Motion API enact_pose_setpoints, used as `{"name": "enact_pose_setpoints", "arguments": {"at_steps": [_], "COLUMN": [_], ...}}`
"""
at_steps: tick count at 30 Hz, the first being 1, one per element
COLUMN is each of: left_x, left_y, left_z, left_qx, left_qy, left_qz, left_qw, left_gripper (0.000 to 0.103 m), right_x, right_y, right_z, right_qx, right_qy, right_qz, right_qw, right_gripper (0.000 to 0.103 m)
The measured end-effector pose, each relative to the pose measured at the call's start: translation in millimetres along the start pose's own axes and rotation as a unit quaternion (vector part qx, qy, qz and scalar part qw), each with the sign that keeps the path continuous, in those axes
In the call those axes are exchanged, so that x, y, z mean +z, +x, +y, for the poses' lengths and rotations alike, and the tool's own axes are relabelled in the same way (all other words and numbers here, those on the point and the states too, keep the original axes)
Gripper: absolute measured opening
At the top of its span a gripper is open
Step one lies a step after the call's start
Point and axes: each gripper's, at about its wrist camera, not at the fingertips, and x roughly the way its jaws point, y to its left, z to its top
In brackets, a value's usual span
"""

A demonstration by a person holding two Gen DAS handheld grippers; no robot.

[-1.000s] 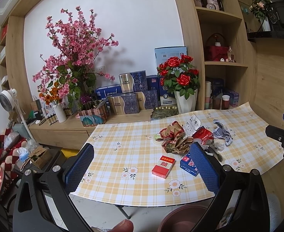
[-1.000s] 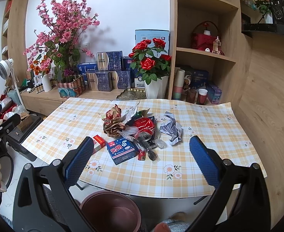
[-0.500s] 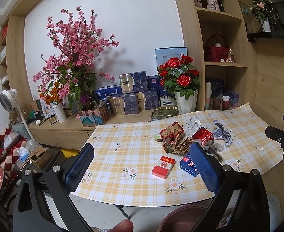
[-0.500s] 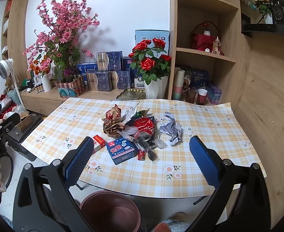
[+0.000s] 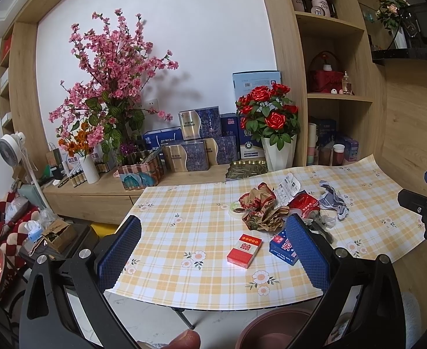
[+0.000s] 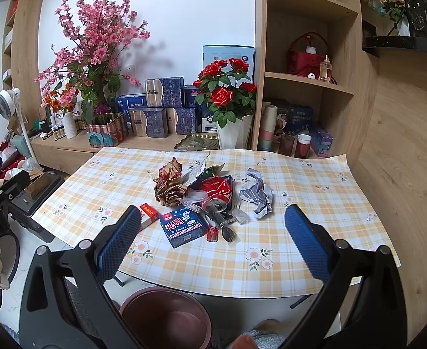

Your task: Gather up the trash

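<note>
I observe both tools, left (image 5: 213, 250) and right (image 6: 212, 240), released and empty above the desk (image 6: 300, 261); trash pile (image 6: 210, 192) untouched.

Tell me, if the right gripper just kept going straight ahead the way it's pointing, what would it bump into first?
Probably the blue box near the table's front edge: it lies about midway between the open fingers of the right gripper, with the crushed red can behind it. Depth is hard to judge, so it might pass above.
</note>
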Motion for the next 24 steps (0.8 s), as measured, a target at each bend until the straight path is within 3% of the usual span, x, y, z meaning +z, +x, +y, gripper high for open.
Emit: {"name": "enact_pose_setpoints", "arguments": {"at_steps": [12,20,24], "left_x": [0.5,-3.9,-15.0], "left_y": [-1.2,6.6,27.7], "left_z": [1.5,5.7,9.6], "left_qx": [-0.004,-0.066,-0.078], "left_qy": [0.001,-0.007,-0.02], "left_qz": [0.001,0.003,0.034], "left_qw": [1.0,0.9978,0.9962], "left_gripper": [0.097,0.097,0.097], "right_x": [-0.3,-6.9,-16.5], "right_y": [0.3,8.6,22.1], "right_z": [1.8,-1.9,-9.5], "right_qx": [0.001,0.004,0.015], "right_qy": [-0.003,0.008,0.026], "right_qz": [-0.001,-0.007,0.004], "right_qw": [1.0,1.0,1.0], "right_gripper": [0.097,0.097,0.097]}}
